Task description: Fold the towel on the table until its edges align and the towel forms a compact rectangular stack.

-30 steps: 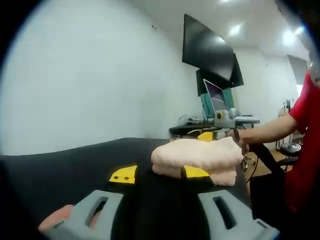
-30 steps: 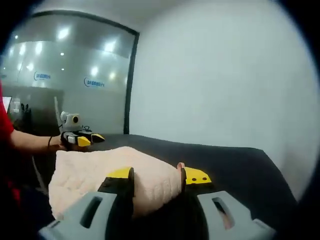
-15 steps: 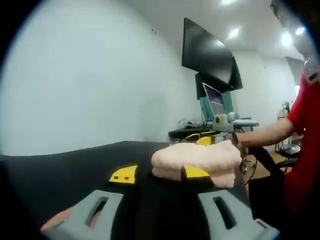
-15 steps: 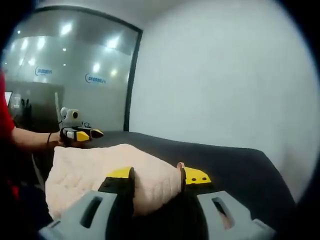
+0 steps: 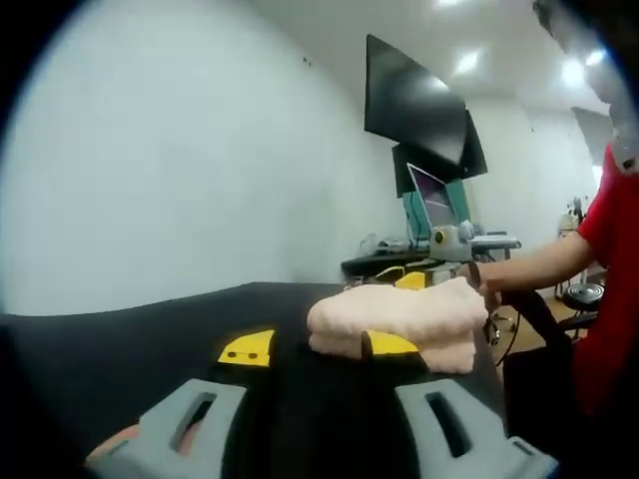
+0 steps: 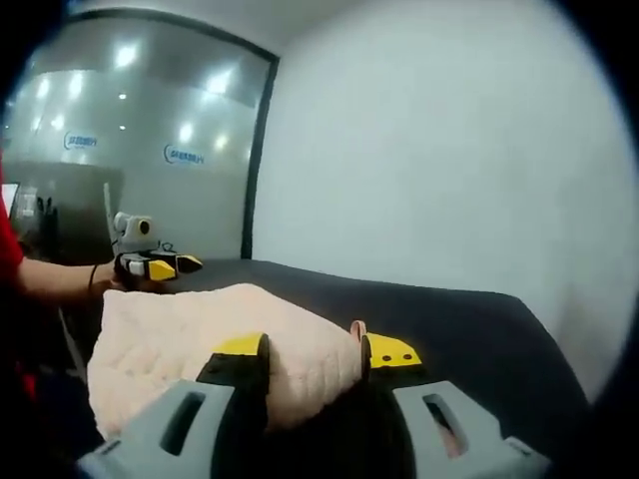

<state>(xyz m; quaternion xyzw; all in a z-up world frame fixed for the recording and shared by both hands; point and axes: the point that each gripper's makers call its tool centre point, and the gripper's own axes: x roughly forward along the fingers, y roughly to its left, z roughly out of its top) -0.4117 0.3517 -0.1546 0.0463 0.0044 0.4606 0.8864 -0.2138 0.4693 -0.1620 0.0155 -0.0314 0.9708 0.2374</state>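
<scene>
Right gripper (image 6: 312, 351) has its yellow-tipped jaws pinched on a corner of the towel (image 6: 190, 344), a fold of pale pink terry squeezed between them with a little nub poking out past the far jaw. The towel itself sits as a thick, layered bundle on the black table (image 6: 469, 329), already doubled over; from the left gripper view it reads as a rounded stack of two or three layers (image 5: 399, 321), edges roughly together but the top bulging and a lower layer peeking out on the far side. Left gripper (image 5: 318, 347) has its jaws spread wide with nothing between them, just short of the towel's near end. Beyond the towel, monitors and a cluttered desk (image 5: 399, 261); a person's forearm (image 5: 534, 263) reaches in beside it. My read: folding is nearly done; what's left is squaring the edges, flattening, and letting go.
</scene>
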